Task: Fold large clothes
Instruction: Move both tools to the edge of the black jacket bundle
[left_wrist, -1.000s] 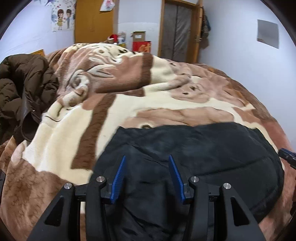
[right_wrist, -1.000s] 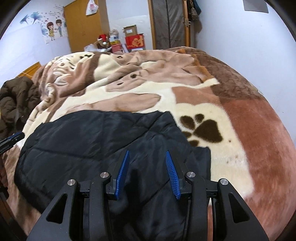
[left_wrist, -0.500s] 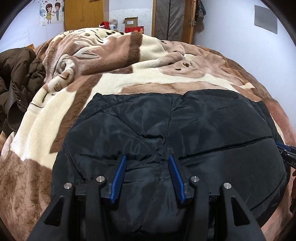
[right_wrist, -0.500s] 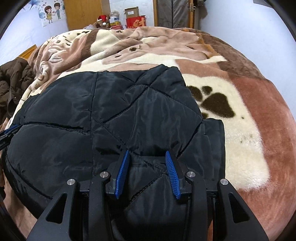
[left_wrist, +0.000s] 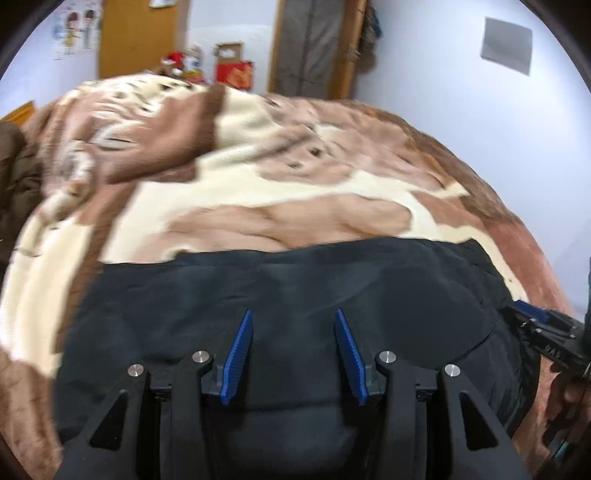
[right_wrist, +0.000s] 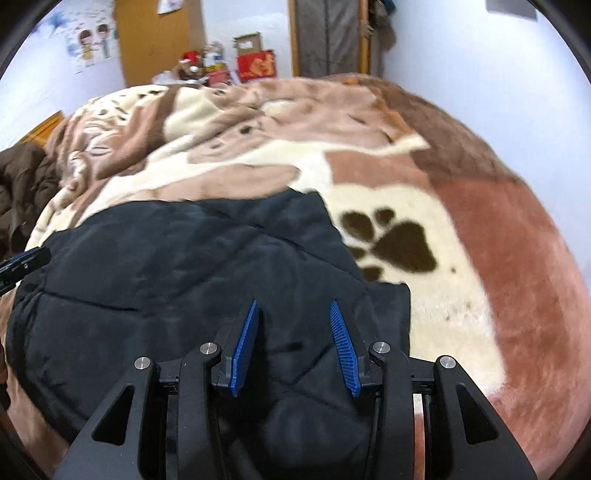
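So the black quilted jacket (right_wrist: 192, 280) was lying spread on the near end of the bed, on top of that fuzzy brown-and-cream blanket (right_wrist: 399, 302) with the big paw print on it. The person had a gripper in each hand, both angled down over the near edge of the jacket, one toward each side, which looked to me like lining up for a two-corner grab to fold it over. The left gripper (left_wrist: 293, 350) had its blue pads apart with padded fabric bulging up between them, and same deal with the right gripper (right_wrist: 293, 341); whether either was actually pinching cloth or just hovering over it, I couldn't tell. A brown coat (right_wrist: 22, 192) sat heaped at the left side of the bed, I'd guess waiting its turn. Room was a plain bedroom: pale walls, a wooden wardrobe (right_wrist: 155, 40), a cartoon poster (right_wrist: 90, 44), and some red boxes (right_wrist: 255, 64) and clutter by the door (right_wrist: 328, 35).
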